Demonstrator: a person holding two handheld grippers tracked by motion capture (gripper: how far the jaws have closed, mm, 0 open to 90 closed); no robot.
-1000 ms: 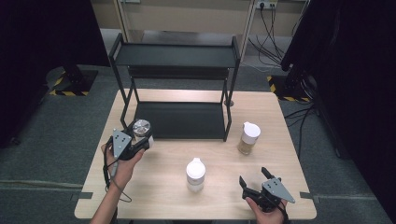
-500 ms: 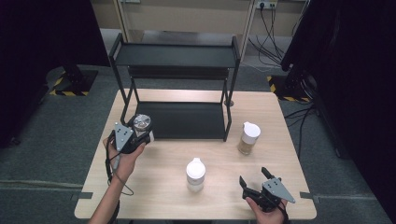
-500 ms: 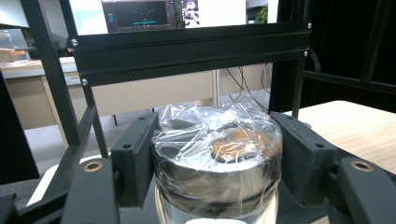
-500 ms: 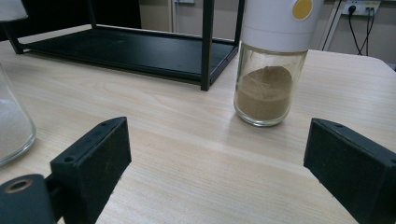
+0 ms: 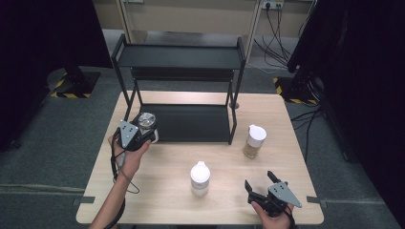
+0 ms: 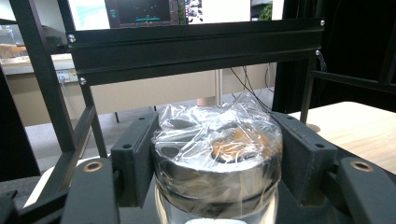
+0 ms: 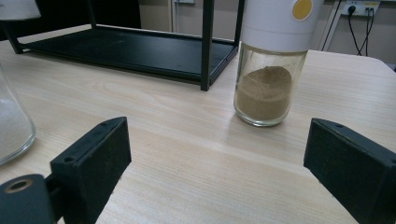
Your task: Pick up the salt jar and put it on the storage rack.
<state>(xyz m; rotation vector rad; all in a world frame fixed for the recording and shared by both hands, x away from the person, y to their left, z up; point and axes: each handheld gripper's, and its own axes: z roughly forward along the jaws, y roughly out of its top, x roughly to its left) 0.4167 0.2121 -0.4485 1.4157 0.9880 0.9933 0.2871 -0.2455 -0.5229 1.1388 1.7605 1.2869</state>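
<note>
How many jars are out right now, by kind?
Glass jars with white caps: 2, one of brown powder, one of white grains.
Silver-lidded, plastic-wrapped jar in the left gripper: 1.
Total: 3.

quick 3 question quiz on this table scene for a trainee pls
1. True or false: the left gripper is shut on the plastic-wrapped jar.
2. Which jar stands nearest ahead of the right gripper? A the brown-powder jar, B the white-powder jar, C a red tin.
3. Fill in: the wrapped jar is held at the front left corner of the black ____.

Key
1. True: the fingers press on both its sides.
2. A: it stands on the table, between the open fingers in the right gripper view.
3. Rack.
</note>
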